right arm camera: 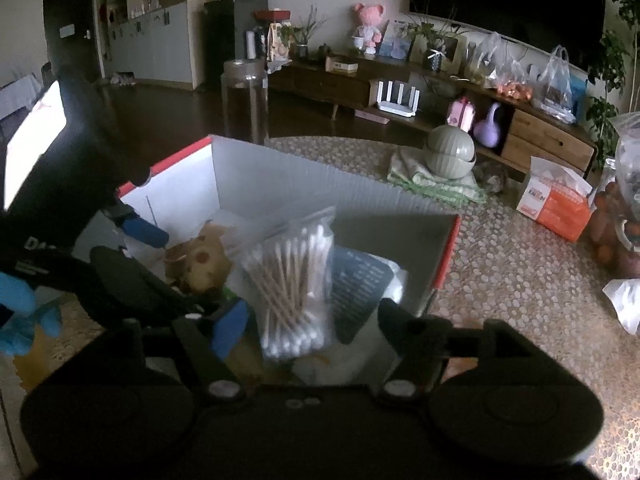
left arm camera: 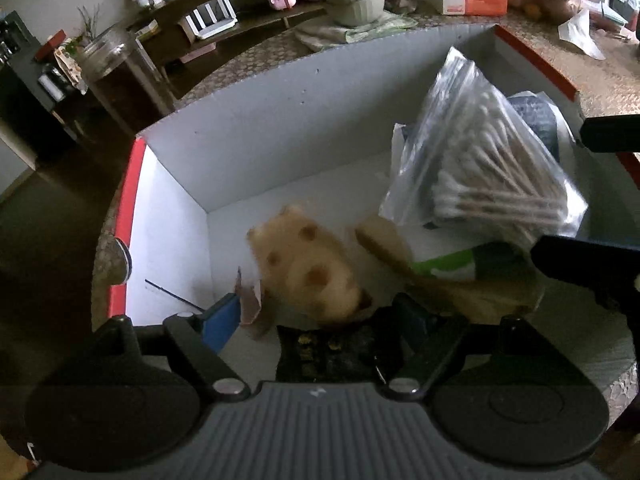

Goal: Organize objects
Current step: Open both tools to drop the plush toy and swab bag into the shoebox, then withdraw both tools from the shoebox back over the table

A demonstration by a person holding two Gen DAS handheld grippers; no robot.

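Dim room, dark wood floor (right arm camera: pixel 168 120). Long low wooden sideboard (right arm camera: pixel 532 128) along the far wall, large dark TV screen (right arm camera: pixel 508 4) above it. White cabinets (right arm camera: pixel 156 36) at far left beside a dark doorway (right arm camera: pixel 68 28). Black drinks machine (right arm camera: pixel 236 20) between cabinets and sideboard. Leafy houseplant (right arm camera: pixel 612 76) at the sideboard's right end. Foreground table has a pebble-pattern cover (right arm camera: pixel 500 272). Bright lit panel (right arm camera: pixel 36 144) at left edge.

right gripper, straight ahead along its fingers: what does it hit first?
Most likely the bag of cotton swabs, standing between the open right gripper fingers inside the cardboard box. Depth is unclear; the dark packet sits just beside it.
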